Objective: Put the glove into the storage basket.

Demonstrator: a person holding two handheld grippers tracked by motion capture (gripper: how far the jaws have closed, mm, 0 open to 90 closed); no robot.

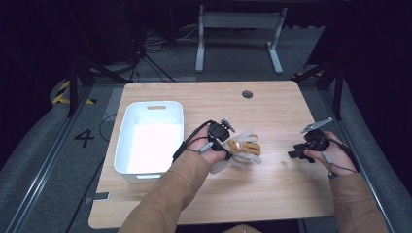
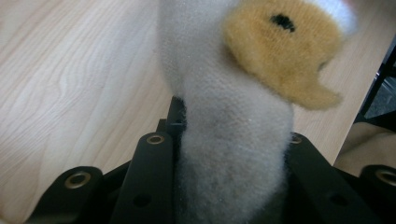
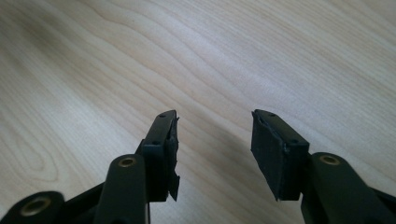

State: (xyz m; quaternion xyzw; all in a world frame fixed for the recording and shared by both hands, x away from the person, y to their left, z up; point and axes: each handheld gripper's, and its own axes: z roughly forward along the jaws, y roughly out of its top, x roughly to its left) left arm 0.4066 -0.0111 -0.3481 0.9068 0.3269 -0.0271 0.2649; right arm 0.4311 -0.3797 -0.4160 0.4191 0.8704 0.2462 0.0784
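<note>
- High view: wooden table [image 1: 272, 194] with a white plastic bin [image 1: 127, 156] on its left half, handle slot at the far end, nothing visible inside it.
- The left gripper [image 1: 228, 145] is near the middle of the table, just right of the bin, and it's got a plush toy [image 1: 244, 146] clamped. The toy is pale grey-white with a tan/orange patch, and it sticks out to the right of the hand, low over the tabletop.
- Left gripper view: same toy right up close, a fuzzy white limb or body squeezed between the two black jaws, with the orange fuzzy bit [image 2: 285, 51] and a small black spot on it up top. Can't honestly tell what animal it's meant to be.
- The right gripper [image 1: 295, 154] is off toward the right edge of the table, well apart from the toy.
- Right gripper view: jaws partly spread with a clear gap, nothing between them, just bare wood grain under them.
</note>
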